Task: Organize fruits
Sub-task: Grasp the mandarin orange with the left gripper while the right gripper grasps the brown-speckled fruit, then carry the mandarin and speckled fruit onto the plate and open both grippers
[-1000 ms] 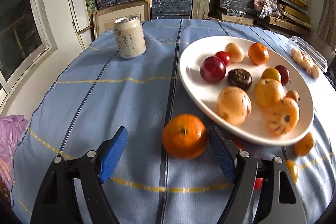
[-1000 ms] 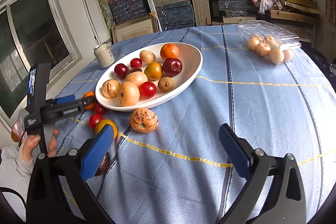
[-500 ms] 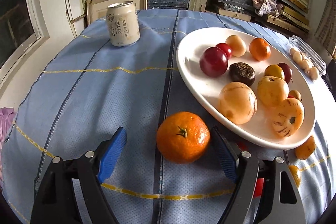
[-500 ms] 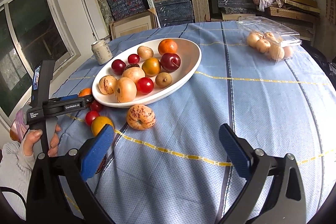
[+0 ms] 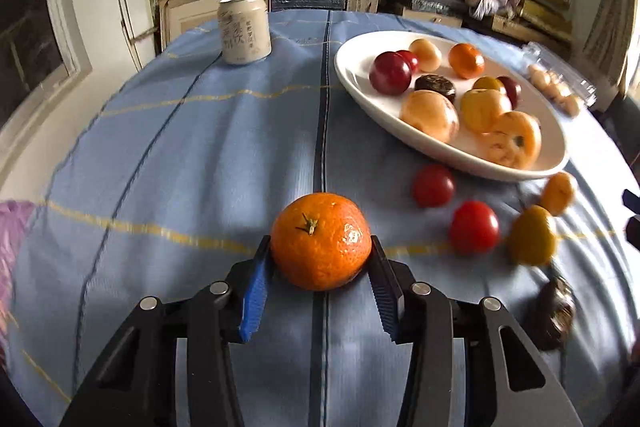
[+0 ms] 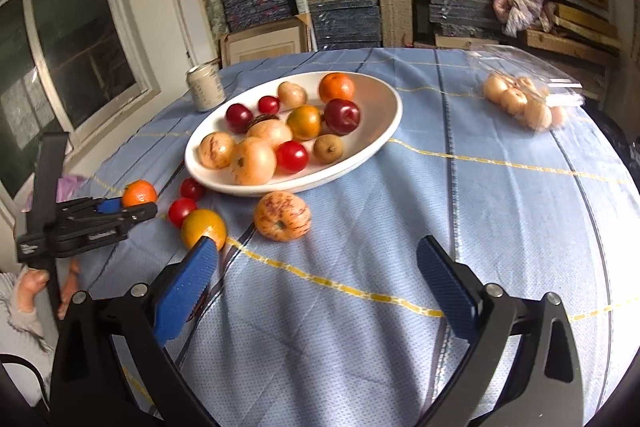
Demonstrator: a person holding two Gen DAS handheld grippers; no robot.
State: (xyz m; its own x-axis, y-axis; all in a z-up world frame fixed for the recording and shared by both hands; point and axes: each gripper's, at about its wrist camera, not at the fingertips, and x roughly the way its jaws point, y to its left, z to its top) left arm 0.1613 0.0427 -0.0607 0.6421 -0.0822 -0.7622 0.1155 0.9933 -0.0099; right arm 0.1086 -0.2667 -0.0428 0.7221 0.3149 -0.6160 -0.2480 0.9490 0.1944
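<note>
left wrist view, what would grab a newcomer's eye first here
The bright mandarin in the near foreground, sitting on the blue tablecloth between the closing jaws of the left hand-held gripper. Next, the white oval plate heaped with fruit at upper right, with loose tomatoes scattered just in front of it.

a round table (image 6: pixel 500 211) under blue cloth bears a white plate (image 6: pixel 384 131), a can (image 6: pixel 205 87) — loose fruit beside.
</note>
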